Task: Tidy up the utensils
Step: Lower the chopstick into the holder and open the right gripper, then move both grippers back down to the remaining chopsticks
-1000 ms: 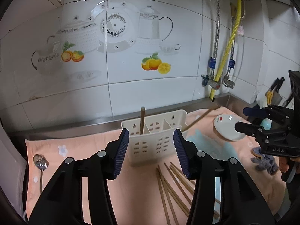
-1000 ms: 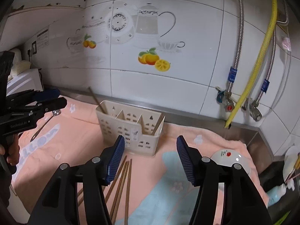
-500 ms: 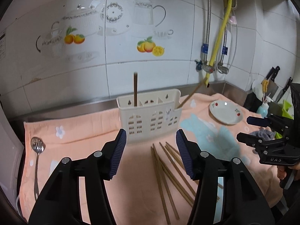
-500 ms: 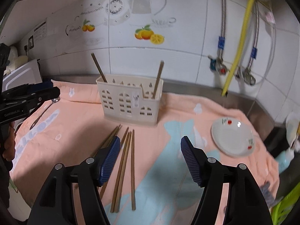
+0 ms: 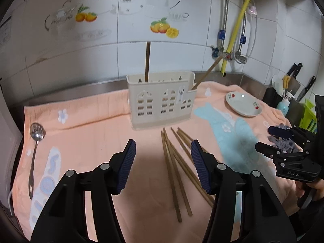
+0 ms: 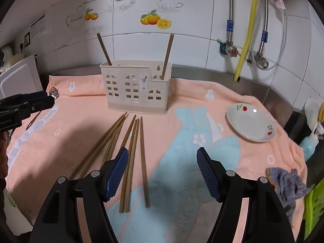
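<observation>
Right wrist view shows the right gripper (image 6: 162, 174) gaping wide and empty above the loose chopsticks (image 6: 129, 158) fanned on the towel (image 6: 60, 147) before the caddy (image 6: 136, 87), likely lining up a pick, while the left gripper (image 5: 162, 162) likewise hangs wide and empty, two sticks already standing inside.

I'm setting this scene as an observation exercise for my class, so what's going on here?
A person is sorting utensils with two handheld grippers. Both the left gripper and the right gripper are open and empty, above loose brown wooden chopsticks on the peach towel. Two chopsticks stand in the cream plastic utensil caddy. A slotted metal spoon lies apart.
</observation>
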`<state>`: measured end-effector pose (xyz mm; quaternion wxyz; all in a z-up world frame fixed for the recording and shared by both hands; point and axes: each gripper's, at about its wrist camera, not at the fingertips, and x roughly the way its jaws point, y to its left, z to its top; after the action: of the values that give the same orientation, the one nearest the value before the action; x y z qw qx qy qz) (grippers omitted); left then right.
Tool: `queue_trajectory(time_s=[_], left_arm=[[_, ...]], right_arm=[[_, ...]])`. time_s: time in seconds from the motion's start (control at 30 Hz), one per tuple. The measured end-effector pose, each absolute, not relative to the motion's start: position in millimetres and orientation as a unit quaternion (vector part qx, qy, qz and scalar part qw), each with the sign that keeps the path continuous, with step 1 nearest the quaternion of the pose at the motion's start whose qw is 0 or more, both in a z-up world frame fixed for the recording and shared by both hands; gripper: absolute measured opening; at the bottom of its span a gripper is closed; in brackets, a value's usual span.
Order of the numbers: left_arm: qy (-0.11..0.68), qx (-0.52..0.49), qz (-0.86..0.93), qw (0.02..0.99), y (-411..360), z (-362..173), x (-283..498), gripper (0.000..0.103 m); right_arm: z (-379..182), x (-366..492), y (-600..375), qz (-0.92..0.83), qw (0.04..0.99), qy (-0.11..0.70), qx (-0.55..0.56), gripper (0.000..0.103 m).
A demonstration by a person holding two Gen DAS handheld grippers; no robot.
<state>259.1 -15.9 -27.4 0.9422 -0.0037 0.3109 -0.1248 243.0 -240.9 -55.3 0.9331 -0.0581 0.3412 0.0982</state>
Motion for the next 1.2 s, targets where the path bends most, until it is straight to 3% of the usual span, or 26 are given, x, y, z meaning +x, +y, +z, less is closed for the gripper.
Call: queue_trajectory(time_s=[1.2], left_arm=[[0.385, -0.048, -0.113, 0.915, -6.5, -93.5, 233.0, 0.057]], right_arm=[[-98.9, 223.2, -239.0, 0.091, 0.921, 0.378, -0.029, 0.068]])
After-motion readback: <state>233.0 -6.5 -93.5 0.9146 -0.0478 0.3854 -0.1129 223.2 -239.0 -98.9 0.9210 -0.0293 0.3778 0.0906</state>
